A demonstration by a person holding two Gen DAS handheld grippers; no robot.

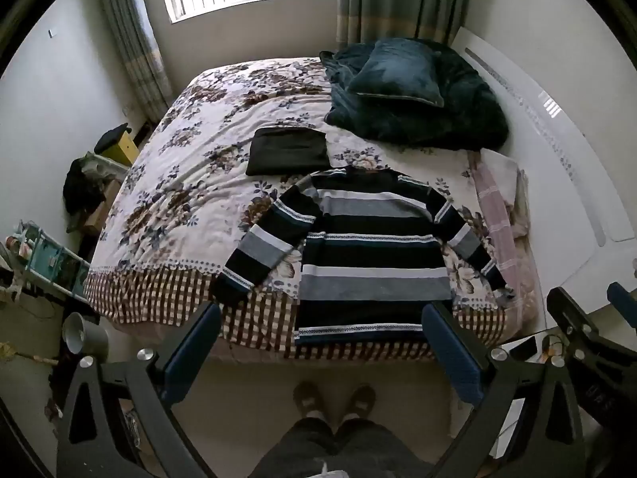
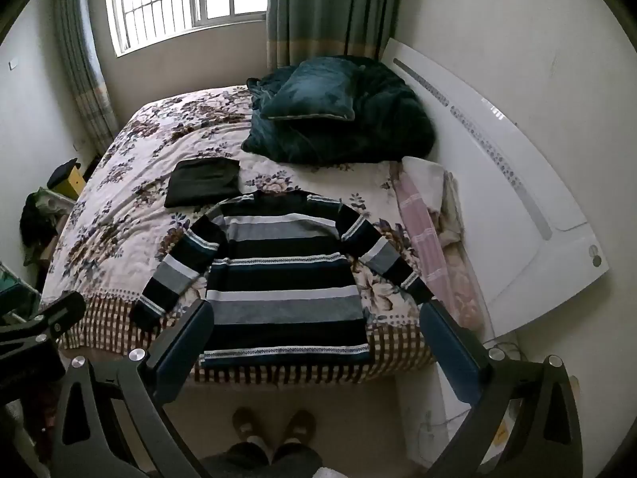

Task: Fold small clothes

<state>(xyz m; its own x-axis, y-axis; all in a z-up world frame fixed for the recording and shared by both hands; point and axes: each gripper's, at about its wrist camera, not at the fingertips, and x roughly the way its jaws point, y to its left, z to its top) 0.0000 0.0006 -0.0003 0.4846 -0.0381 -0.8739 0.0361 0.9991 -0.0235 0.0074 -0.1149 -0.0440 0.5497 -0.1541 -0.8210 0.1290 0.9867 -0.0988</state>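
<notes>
A striped sweater (image 1: 370,255) in black, grey, white and teal lies flat on the bed, sleeves spread out, hem at the near edge; it also shows in the right wrist view (image 2: 286,275). Behind it lies a folded black garment (image 1: 287,151), seen in the right wrist view too (image 2: 204,182). My left gripper (image 1: 322,342) is open and empty, held above the floor in front of the bed. My right gripper (image 2: 314,338) is open and empty, also short of the bed edge; it shows at the right edge of the left wrist view (image 1: 589,318).
The bed (image 1: 191,183) has a floral sheet with a checked border. A dark green quilt and pillow (image 1: 414,91) sit at its far right by the white headboard (image 1: 557,151). A pink cloth (image 1: 497,207) lies along the right side. Clutter and a bin (image 1: 83,334) stand on the left. My feet (image 1: 334,398) are on the floor.
</notes>
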